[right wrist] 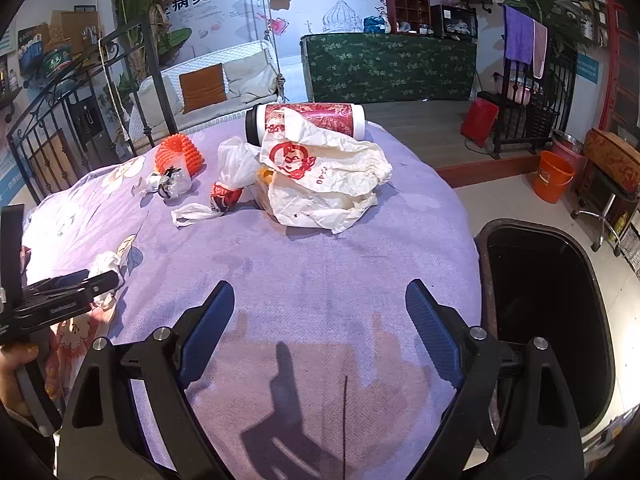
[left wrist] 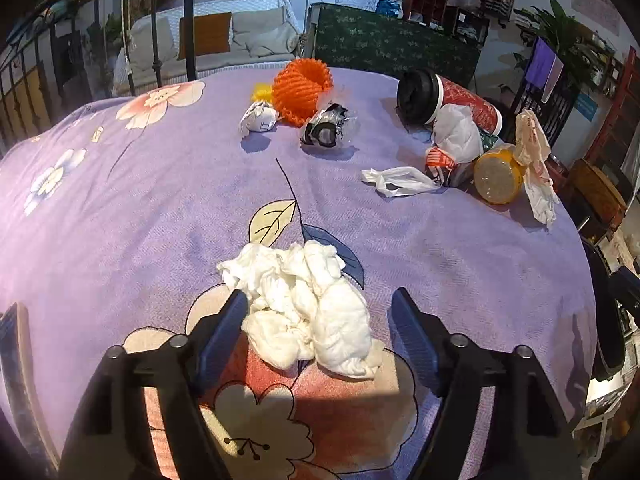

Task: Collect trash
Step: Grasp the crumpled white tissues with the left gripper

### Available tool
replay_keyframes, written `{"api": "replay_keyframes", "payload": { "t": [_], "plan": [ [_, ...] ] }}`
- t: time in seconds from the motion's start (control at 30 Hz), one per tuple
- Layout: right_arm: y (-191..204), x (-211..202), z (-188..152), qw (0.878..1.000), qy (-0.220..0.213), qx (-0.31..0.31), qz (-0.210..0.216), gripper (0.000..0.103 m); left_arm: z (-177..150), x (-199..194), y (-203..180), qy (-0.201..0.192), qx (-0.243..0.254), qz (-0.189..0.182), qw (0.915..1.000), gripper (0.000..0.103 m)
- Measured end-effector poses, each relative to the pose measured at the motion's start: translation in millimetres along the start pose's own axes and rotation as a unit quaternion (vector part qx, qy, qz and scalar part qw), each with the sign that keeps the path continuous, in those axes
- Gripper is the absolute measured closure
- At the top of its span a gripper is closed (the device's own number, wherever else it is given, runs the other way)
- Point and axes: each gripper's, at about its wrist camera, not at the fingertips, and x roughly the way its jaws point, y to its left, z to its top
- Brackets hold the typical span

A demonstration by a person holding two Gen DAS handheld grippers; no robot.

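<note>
So, early in the job as I read it: nearly all the litter is on the purple floral cloth [left wrist: 120,208], and the black bin [right wrist: 548,320], at 3 o'clock of my right gripper [right wrist: 320,304], shows only a dark interior; I cannot tell if anything is in it.

Left gripper [left wrist: 320,308]: jaws partly open, straddling the crumpled white tissue [left wrist: 304,304]. The left pad touches the wad's edge; the right pad stands apart from it. Not a grip yet.

Right gripper: jaws wide, nothing between them, over bare cloth.

Left to collect, from the left wrist view:
- orange mesh sleeve [left wrist: 302,90], 12 o'clock, far edge
- small white wrapper ball [left wrist: 259,118] just beside it
- clear and black wrapper [left wrist: 326,128]
- red cup with black lid [left wrist: 448,100] on its side, 1 o'clock
- thin white plastic bag [left wrist: 400,180]
- yellow lidded tub [left wrist: 498,176]
- printed paper bag [right wrist: 324,176], draped over the cluster

Judgement: the tissue is the first pick; everything else waits.
</note>
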Motion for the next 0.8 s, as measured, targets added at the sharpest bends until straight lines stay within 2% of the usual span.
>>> {"api": "replay_keyframes", "payload": {
  "t": [0.03,0.1,0.2,0.37,0.57,0.8],
  "plan": [
    [2,1,0,1.000,0.002,-0.001,0.001,0.016,0,3,1,0.004,-0.004,0.000,1.0000,0.042],
    [7,2,-2,1.000,0.003,-0.006,0.003,0.016,0,4,8,0.004,-0.013,0.007,0.9999,0.058],
    [10,4,-5,1.000,0.007,-0.012,0.002,0.016,0,0,13,0.001,-0.025,-0.003,0.9997,0.064],
    [8,9,-3,1.000,0.010,-0.014,0.002,0.016,0,-12,12,-0.013,-0.038,-0.020,0.9990,0.067],
    [9,18,15,1.000,0.002,-0.023,0.004,0.016,3,-25,1,-0.035,-0.040,-0.042,0.9977,0.067],
    [28,49,38,0.994,-0.004,-0.099,-0.049,0.016,2,-30,-22,-0.038,-0.022,-0.067,0.9968,0.067]
  ]
}}
